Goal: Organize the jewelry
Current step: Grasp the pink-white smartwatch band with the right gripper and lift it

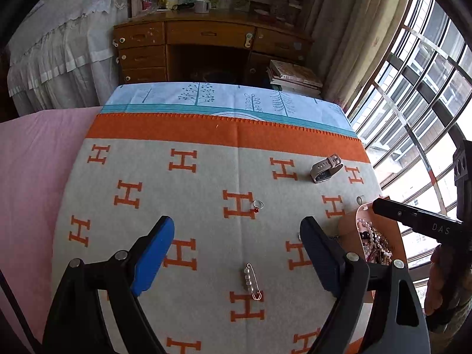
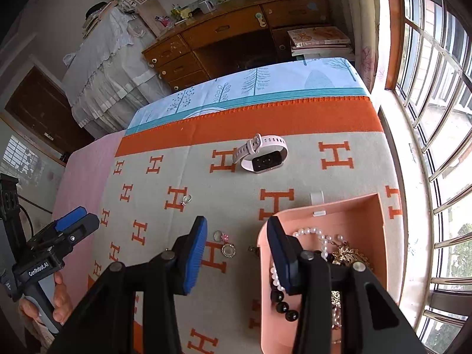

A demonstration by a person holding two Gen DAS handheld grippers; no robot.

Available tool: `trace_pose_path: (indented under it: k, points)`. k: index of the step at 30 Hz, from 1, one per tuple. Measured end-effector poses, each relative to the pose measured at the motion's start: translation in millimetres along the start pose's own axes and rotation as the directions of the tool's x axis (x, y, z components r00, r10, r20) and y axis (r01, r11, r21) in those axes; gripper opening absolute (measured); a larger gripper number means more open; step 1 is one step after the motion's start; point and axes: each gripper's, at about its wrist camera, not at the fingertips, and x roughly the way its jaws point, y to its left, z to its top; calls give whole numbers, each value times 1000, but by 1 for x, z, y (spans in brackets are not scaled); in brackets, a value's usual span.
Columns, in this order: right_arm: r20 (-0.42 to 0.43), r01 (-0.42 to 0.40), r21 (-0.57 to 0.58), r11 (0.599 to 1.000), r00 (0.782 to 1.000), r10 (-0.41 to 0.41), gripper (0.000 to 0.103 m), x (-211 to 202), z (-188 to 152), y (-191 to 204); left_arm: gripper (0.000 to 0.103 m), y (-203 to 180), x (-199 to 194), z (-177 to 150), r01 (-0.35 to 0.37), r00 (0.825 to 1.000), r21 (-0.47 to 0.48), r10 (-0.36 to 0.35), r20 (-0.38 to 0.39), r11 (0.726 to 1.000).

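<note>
Blanket (image 1: 206, 177), grey with orange H letters and a broad orange band along its far edge, covers the bed and carries everything. At its right edge, near the window side, sits the pink jewelry box (image 2: 362, 215), open, already holding a white pearl strand (image 2: 312, 233), black beads (image 2: 283, 303) and a tangle of gold chain (image 2: 351, 255); so a good share of the sorting looks done.

Still loose on the blanket: a pale pink smartwatch (image 2: 262, 153) toward the far edge just below the orange band, a pearl-set safety-pin brooch (image 1: 252, 280) toward the near edge, a ring with a red stone (image 1: 257, 205) near the middle, and a few small round charms (image 2: 225, 243) just left of the box. These, I judge, remain to be gathered.

The left gripper (image 1: 239, 253) hangs above the blanket with its jaws wide and nothing between them; the brooch lies below the gap, untouched. The right gripper (image 2: 236, 253) hovers at the box's left wall, one finger over the blanket and one over the box, jaws partly apart and empty.

Writing: "GenRobot.AI" on the left tool's body in the right wrist view, and "DAS" on the right tool's side in the left wrist view. The H pattern is the only mark on the blanket.
</note>
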Motion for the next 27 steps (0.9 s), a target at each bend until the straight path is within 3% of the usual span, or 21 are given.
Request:
trace_pose_path:
  k: [9, 16, 21, 23, 27]
  points:
    - [-31, -2, 153, 988, 999, 7, 43, 47, 34, -10, 86, 8, 31, 5, -5, 1000, -16, 5, -30, 1000]
    - [16, -45, 307, 951, 999, 41, 43, 80, 48, -33, 86, 15, 53, 0, -18, 999, -9, 18, -50, 1000]
    - [24, -40, 327, 944, 999, 35, 42, 97, 50, -35, 86, 21, 67, -5, -17, 997, -16, 15, -78, 1000]
    - [36, -41, 327, 944, 999, 31, 37, 100, 51, -35, 86, 23, 70, -7, -19, 996, -19, 17, -86, 1000]
    - [66, -62, 302, 951, 997, 44, 16, 103, 51, -33, 86, 25, 75, -11, -18, 995, -24, 15, -99, 1000]
